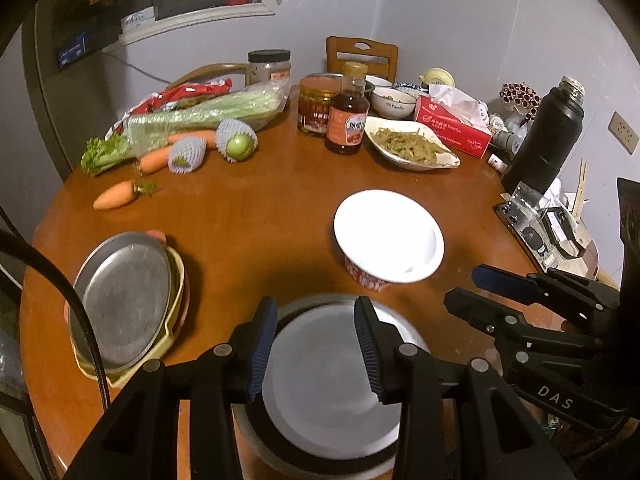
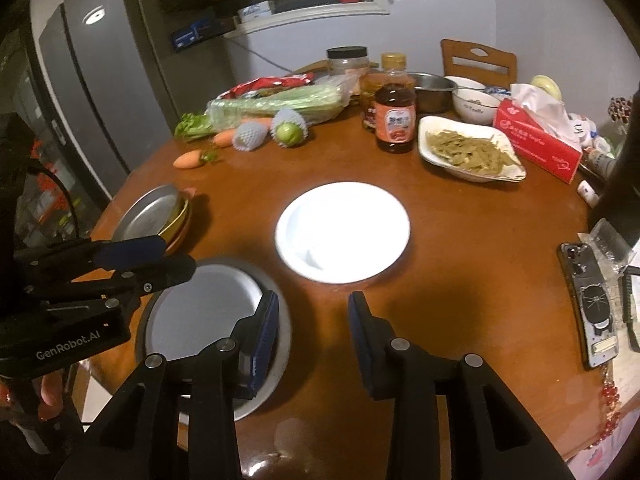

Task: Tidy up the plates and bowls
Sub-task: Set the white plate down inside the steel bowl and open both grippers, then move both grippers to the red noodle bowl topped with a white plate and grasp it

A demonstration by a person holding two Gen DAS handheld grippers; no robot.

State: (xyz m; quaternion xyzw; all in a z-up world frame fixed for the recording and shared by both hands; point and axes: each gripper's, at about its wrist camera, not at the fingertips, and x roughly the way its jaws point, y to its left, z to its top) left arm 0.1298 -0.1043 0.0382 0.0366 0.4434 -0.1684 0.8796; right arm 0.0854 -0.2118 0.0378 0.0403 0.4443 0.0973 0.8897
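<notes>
Left tool (image 1: 316, 344) agape over grey metal plate (image 1: 328, 392), white bowl (image 1: 388, 236) beyond.

Metal plate (image 1: 328, 380) — near rim cut off.

I see dim, warm indoor light from overhead; the white bowl (image 2: 342, 232) blows out into glare (worst in the right wrist view). Gripper shadows darken the table (image 1: 248, 216) nearby. Fisheye bends the edges, corners go black, slight blur.
</notes>
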